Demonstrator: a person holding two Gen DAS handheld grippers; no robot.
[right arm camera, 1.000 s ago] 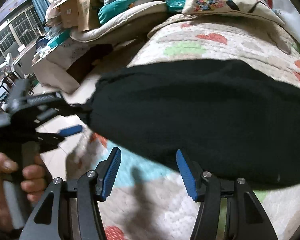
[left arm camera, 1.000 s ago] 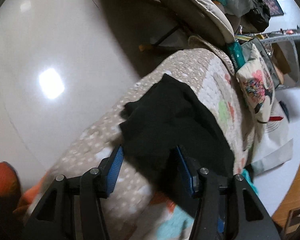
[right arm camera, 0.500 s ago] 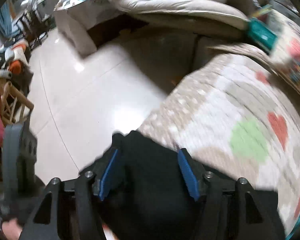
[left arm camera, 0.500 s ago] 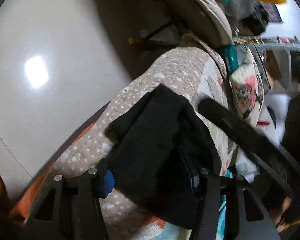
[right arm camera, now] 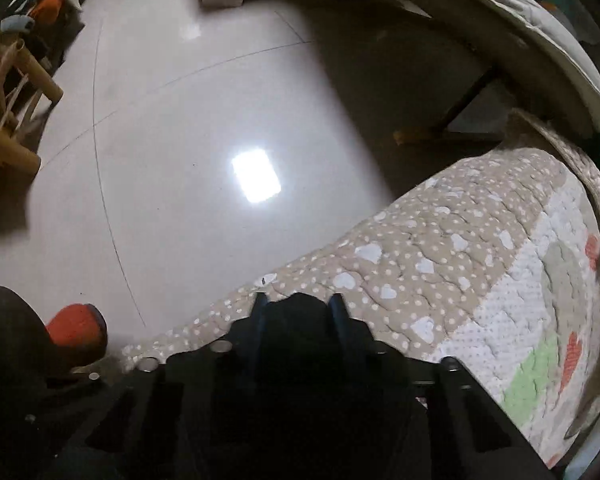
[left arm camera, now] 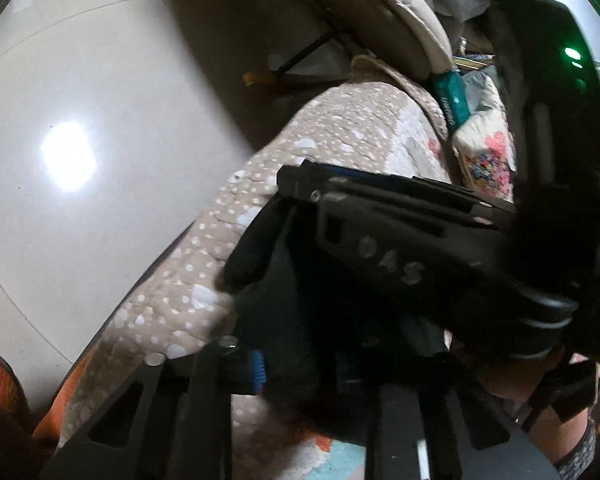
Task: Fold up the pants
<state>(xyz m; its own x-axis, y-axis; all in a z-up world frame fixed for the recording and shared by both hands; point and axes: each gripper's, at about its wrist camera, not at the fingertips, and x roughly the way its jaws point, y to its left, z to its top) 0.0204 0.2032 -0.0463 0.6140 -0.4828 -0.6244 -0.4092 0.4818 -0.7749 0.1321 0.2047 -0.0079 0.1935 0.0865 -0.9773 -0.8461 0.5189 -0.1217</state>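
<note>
pants (left arm camera: 300, 312): black, bunched at quilt (right arm camera: 440, 264) edge, 6 o'clock
right gripper (right arm camera: 298, 312): jaws clenched on pants
left gripper (left arm camera: 300, 364): jaws grasping pants
progress: fold underway; flattening left, I judge

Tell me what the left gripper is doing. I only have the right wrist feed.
Observer: The left gripper has the black pants between its fingers. One finger is lost in the dark, so I can't tell if it's clamped.
Operator: Where's my right gripper relative to it?
Observer: The right gripper crosses in front of the left one, over the pants, with its tips toward the floor side.
Operator: Anything at the far end?
Observer: A floral pillow lies at the far end of the quilt.
</note>
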